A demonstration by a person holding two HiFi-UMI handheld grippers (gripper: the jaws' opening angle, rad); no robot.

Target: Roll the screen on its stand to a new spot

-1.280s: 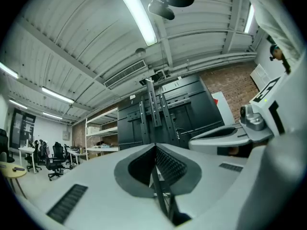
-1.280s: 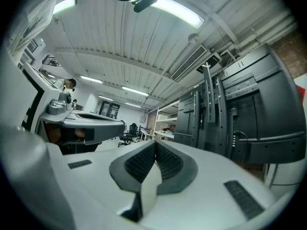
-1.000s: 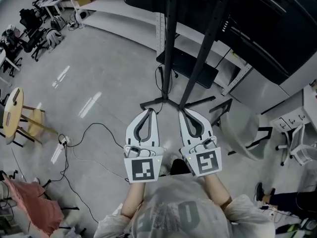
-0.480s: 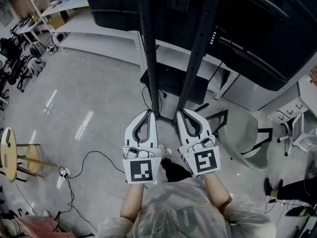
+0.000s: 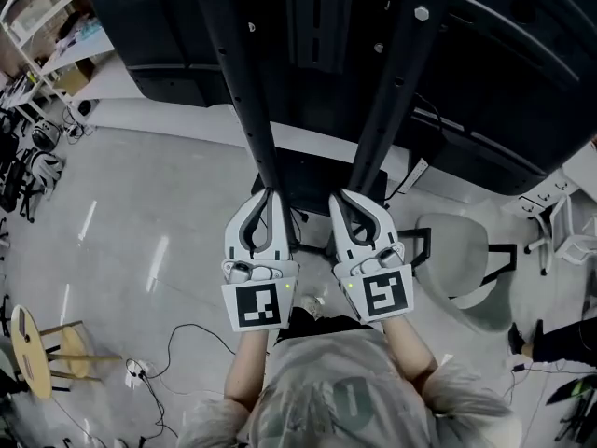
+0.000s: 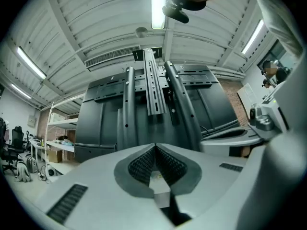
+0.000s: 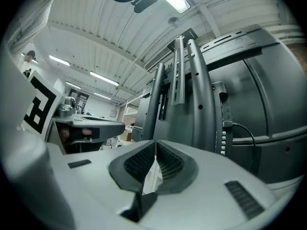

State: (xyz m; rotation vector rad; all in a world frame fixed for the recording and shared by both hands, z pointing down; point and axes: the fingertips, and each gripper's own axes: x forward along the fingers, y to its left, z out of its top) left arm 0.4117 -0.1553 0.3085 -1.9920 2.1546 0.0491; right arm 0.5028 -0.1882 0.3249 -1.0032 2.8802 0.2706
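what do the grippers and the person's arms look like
Both the left gripper and the right gripper are pale grey, with two curved fingers tapering to a tip and dark ribbed pads inside. Each carries a white cube printed with a black square marker, plus a small green light. The person wears a light grey top with short sleeves.

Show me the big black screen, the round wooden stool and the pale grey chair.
big black screen (image 5: 522,101), head view, on its rear panel.
round wooden stool (image 5: 25,355), head view, on its seat.
pale grey chair (image 5: 464,273), head view, on its seat shell.
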